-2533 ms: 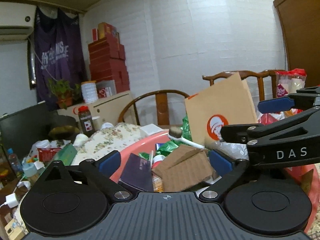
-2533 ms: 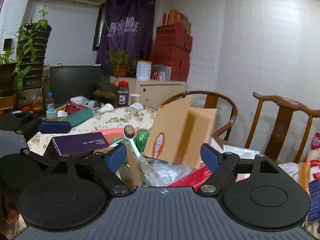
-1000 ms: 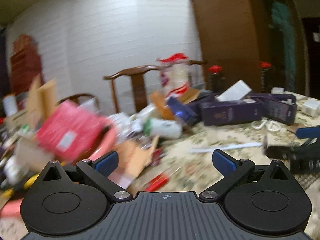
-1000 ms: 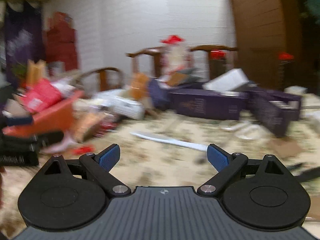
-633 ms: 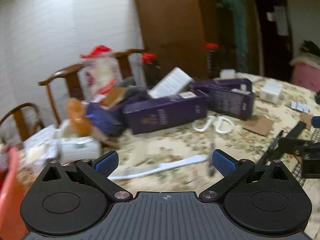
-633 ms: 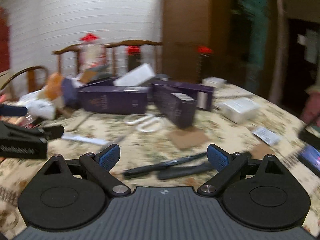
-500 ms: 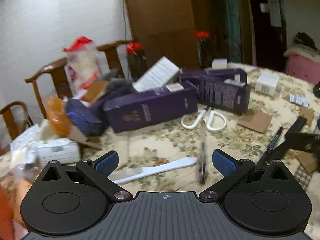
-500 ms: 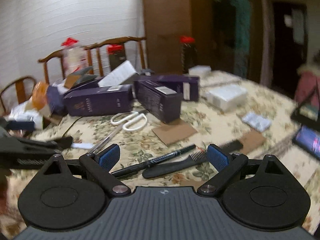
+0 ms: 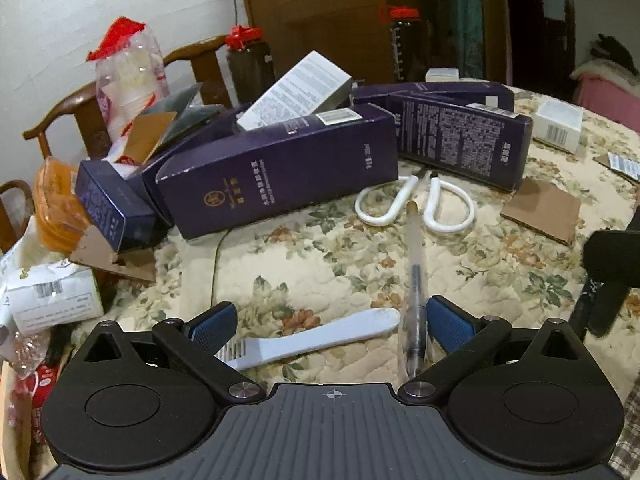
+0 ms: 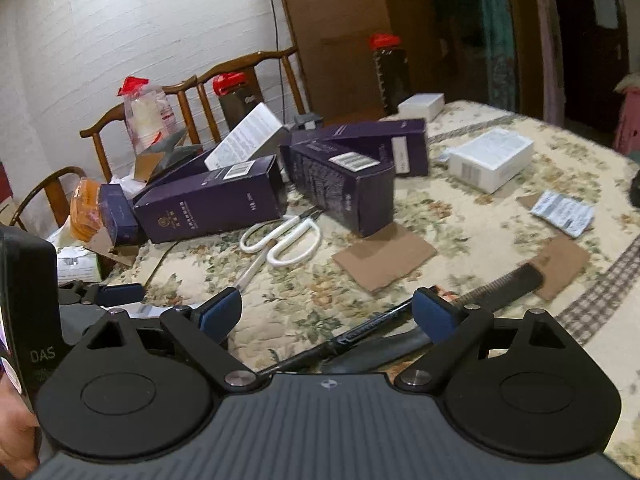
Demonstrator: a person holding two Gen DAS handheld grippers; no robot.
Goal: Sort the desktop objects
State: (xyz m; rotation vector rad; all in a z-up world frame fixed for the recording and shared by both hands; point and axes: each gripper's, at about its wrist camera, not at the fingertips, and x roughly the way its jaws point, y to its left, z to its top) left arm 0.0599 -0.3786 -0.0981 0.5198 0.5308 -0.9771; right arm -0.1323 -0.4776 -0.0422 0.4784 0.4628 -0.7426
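Note:
My left gripper [image 9: 330,322] is open, low over the floral tablecloth. A white toothbrush [image 9: 320,338] lies flat between its fingers, and a clear pen [image 9: 414,280] lies along the inside of the right finger. White-handled scissors [image 9: 416,208] lie just beyond. My right gripper [image 10: 328,314] is open too, above a black pen [image 10: 360,332] and a black comb [image 10: 500,284] that lie on the cloth. The scissors [image 10: 284,236] and clear pen [image 10: 252,268] lie further ahead on its left. Neither gripper holds anything.
Several long purple boxes [image 9: 276,168] lie across the back of the table, with white boxes [image 10: 490,158] at the right and cardboard scraps [image 10: 384,258] in the middle. Bags and packets [image 9: 56,208] crowd the left edge. Wooden chairs [image 10: 192,84] stand behind.
Both views have swung right, away from the pink basin full of items, to the table's scattered pens, comb, toothbrush and scissors. Both grippers have dropped closer to the cloth and stayed open.

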